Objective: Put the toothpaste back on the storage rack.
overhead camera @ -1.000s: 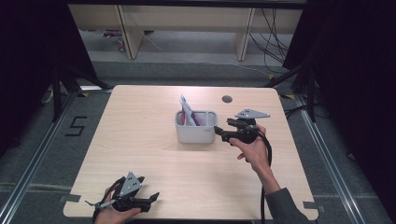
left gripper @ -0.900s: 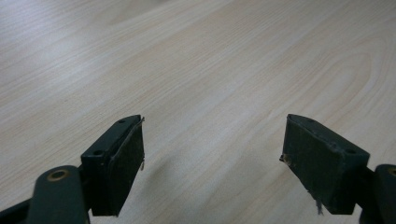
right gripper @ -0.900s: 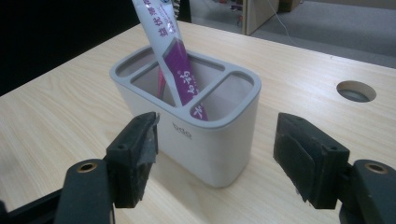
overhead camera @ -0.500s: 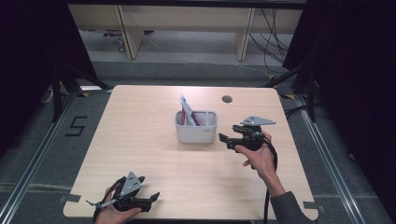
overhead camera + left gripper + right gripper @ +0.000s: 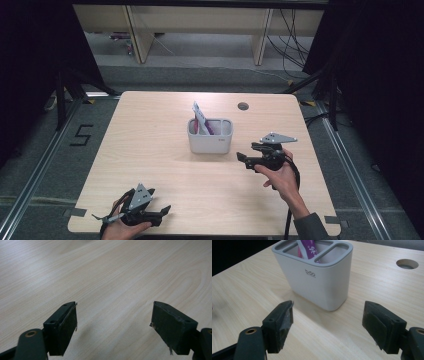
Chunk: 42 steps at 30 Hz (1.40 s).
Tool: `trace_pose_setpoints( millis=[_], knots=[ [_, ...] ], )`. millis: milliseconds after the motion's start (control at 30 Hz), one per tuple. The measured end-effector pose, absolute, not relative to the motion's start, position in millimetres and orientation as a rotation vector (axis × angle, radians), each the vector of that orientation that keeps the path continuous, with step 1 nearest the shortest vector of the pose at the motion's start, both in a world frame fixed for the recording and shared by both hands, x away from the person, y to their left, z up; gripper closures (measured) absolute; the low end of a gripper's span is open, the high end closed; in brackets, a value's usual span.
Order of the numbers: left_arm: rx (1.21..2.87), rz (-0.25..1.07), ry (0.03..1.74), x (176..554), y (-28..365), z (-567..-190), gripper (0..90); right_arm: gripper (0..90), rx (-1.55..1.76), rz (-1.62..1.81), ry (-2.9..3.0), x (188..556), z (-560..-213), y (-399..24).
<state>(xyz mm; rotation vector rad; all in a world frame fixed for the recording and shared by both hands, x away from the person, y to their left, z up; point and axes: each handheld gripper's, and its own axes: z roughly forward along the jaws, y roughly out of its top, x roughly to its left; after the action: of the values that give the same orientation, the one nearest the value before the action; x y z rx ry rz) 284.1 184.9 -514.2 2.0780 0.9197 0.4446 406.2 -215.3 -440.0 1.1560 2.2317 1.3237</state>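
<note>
Two grippers work over the light wooden surface (image 5: 165,165). From above, the right gripper (image 5: 243,160) sits just beside the white plastic compartment holder (image 5: 210,136), where a purple packet (image 5: 202,118) leans. Its own view shows jaws that have just been opening, empty, probably after release. The left gripper (image 5: 113,322) rests wide open, empty.

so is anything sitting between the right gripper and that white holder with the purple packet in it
Nothing visible does. The right gripper has its jaws open with nothing between them, just off the near right corner of the white holder, and bare table lies between them. The purple packet stands inside the holder.
</note>
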Motion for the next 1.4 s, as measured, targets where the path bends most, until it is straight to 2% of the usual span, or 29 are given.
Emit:
trace_pose_setpoints(
  millis=[533, 1400],
  knots=[
    [2.088, 0.452, 0.918, 284, 185, -514, 20.2, 24.7, 1.183, 1.299, 2.276, 388, -447, -217],
    [2.088, 0.453, 0.909, 282, 185, -512, 20.3, 22.1, 1.178, 1.250, 2.371, 352, -478, -219]
  ],
)
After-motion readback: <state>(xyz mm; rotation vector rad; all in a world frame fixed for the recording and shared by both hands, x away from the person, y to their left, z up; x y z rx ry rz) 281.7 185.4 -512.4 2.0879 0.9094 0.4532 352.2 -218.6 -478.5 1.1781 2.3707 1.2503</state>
